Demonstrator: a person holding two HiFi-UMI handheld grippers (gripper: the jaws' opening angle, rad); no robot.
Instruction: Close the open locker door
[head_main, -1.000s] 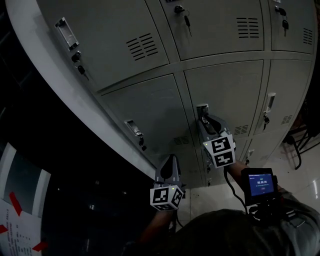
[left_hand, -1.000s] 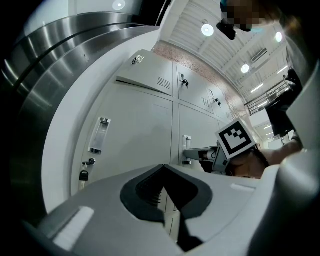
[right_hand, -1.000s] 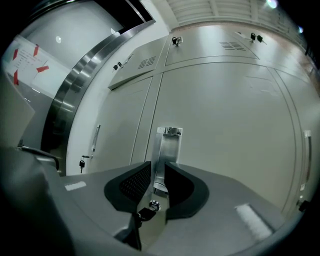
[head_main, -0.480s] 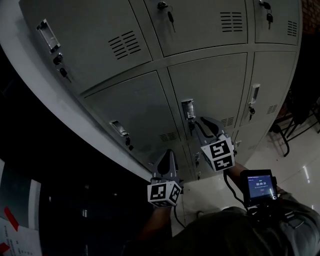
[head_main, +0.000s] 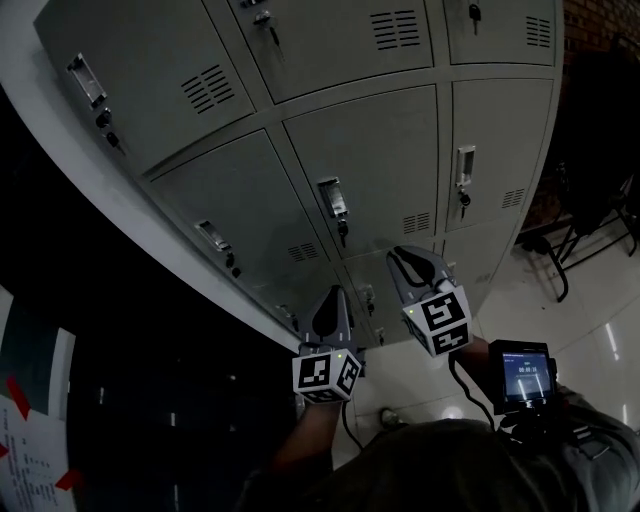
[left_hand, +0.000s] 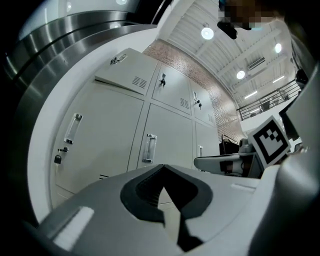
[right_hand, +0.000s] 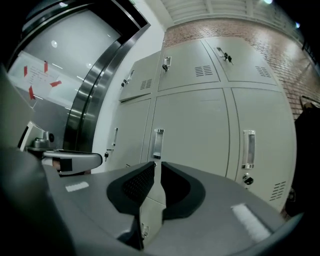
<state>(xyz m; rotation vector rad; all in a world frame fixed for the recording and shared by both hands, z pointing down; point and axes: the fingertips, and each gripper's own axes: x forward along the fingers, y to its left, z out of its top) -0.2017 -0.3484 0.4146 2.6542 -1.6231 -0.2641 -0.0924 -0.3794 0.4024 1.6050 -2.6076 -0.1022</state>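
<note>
Grey metal lockers (head_main: 360, 150) fill the head view, and every door I can see lies flush. The middle door (head_main: 375, 160) has a recessed handle (head_main: 333, 198) with a key below it. My right gripper (head_main: 403, 256) hangs in the air below and to the right of that handle, touching nothing. In the right gripper view its jaws (right_hand: 156, 164) are closing, with a thin gap left and nothing between them; the handle (right_hand: 158, 142) shows beyond. My left gripper (head_main: 333, 297) is lower and to the left, shut and empty (left_hand: 162, 166), pointing at the locker fronts (left_hand: 165, 135).
A dark glass wall with a curved steel frame (head_main: 120, 230) runs along the left, with a taped paper notice (head_main: 20, 440) on it. A dark chair (head_main: 590, 215) stands on the glossy floor (head_main: 590, 320) at the right. A small lit screen (head_main: 525, 375) sits by the right forearm.
My right gripper has come away from the middle door's handle, back and down to the right. Its jaws have narrowed. The lockers have slid left and up in the head view.
</note>
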